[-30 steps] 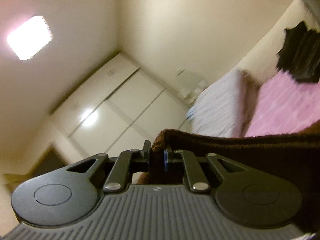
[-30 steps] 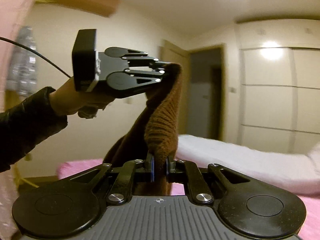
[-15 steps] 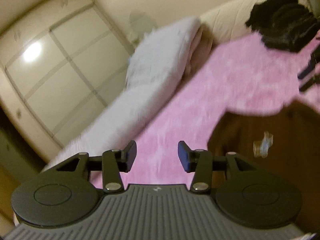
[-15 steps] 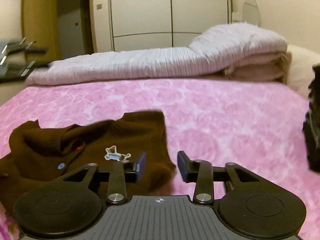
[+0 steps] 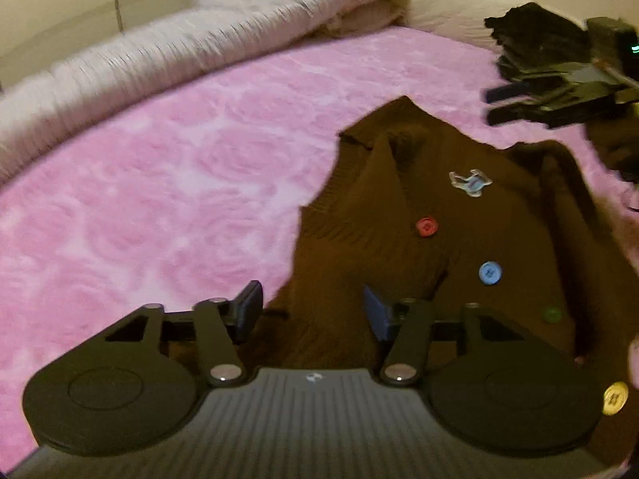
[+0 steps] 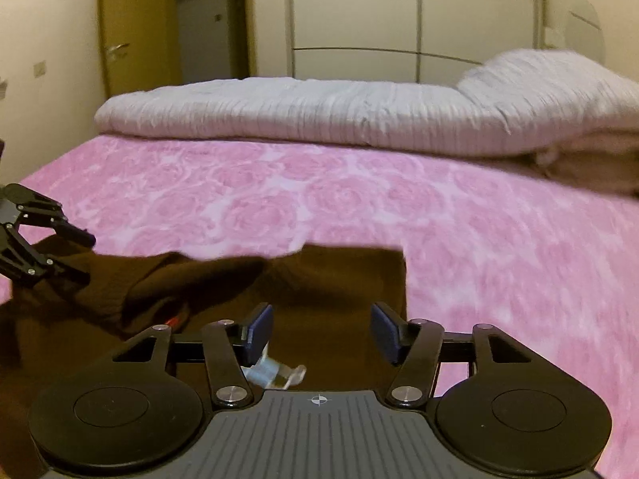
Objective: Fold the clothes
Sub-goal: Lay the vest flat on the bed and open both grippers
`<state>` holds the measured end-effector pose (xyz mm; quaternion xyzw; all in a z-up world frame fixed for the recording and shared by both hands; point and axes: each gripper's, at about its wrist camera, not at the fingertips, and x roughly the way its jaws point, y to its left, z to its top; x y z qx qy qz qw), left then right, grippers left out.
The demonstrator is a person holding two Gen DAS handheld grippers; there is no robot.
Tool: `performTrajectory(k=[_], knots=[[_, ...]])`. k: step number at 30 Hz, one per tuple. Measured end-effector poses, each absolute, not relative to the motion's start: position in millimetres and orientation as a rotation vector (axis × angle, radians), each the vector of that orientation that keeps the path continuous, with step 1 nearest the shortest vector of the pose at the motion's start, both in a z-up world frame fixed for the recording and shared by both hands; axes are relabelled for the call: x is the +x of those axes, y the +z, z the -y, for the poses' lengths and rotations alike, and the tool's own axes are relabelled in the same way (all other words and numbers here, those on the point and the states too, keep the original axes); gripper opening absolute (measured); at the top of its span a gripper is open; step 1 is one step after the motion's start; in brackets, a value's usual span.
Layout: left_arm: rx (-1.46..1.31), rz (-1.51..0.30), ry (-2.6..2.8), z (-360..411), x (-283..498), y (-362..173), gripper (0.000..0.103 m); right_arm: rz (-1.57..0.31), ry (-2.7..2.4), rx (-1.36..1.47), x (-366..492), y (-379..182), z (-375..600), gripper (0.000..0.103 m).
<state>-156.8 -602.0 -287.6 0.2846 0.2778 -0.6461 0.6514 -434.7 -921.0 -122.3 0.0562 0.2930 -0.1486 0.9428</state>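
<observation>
1. The brown cardigan (image 5: 459, 239) is lying spread on the pink bedcover (image 5: 159, 199).
2. The left gripper (image 5: 311, 311) is closing, holding nothing.
3. The right gripper (image 6: 321, 331) is opening above the cardigan, gripping nothing.

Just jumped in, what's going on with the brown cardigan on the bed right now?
A person with a gripper in each hand is folding clothes. The brown cardigan lies front up on the pink bedspread, its coloured buttons showing. Neither gripper holds it: the left gripper hovers over its edge with jaws closing on nothing, and the right gripper hangs over the other side, jaws opening. A dark clothes pile sits beyond.
</observation>
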Motion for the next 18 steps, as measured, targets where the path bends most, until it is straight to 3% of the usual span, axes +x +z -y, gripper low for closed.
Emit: performTrajectory(k=[1, 14, 15, 16, 17, 18], knots=[[0.65, -0.633, -1.479, 607, -156, -291, 0.002, -0.603, -0.293, 0.105, -427, -121, 928, 0.059], [0.581, -0.411, -1.405, 615, -102, -247, 0.002, -0.843, -0.219, 0.058, -283, -174, 1028, 0.067], [0.582, -0.396, -1.391, 618, -98, -245, 0.002, -0.888, -0.19, 0.043, -278, -182, 1027, 0.059], [0.578, -0.383, -1.381, 622, -93, -244, 0.002, -0.905, -0.163, 0.039, -277, -185, 1024, 0.043], [0.574, -0.37, -1.37, 626, -89, -243, 0.002, -0.884, -0.11, 0.059, -280, -183, 1022, 0.003], [0.568, -0.359, -1.36, 630, -84, -242, 0.002, -0.847, -0.107, 0.052, -284, -177, 1020, 0.004]])
